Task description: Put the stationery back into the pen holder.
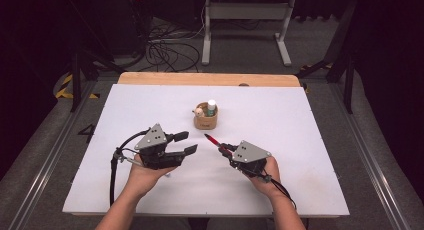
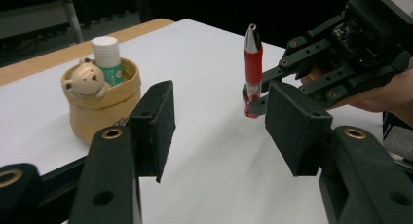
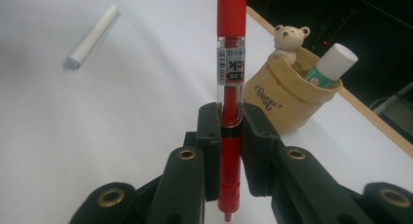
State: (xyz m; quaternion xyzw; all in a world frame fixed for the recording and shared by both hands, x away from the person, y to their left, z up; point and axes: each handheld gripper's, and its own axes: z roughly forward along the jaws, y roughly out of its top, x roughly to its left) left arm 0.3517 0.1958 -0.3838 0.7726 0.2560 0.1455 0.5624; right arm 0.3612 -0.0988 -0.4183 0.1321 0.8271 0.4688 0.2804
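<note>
A red pen [image 1: 212, 139] points up and away, and my right gripper [image 1: 223, 149] is shut on its lower barrel. In the right gripper view the pen [image 3: 231, 63] stands upright, clamped by both jaws of the right gripper [image 3: 230, 136]. My left gripper [image 1: 185, 143] is open and holds nothing, a short way left of the pen. In the left gripper view its pads [image 2: 156, 121] stand wide apart, and beyond them are the pen [image 2: 253, 70] and the right gripper [image 2: 258, 100].
A tan pot [image 1: 205, 121] with a bear figure [image 2: 86, 80] and a white-capped green tube [image 2: 108, 56] stands just beyond the grippers. A white stick [image 3: 92, 36] lies on the white mat [image 1: 300, 140]. The table's wooden far edge [image 1: 210, 79] borders the mat.
</note>
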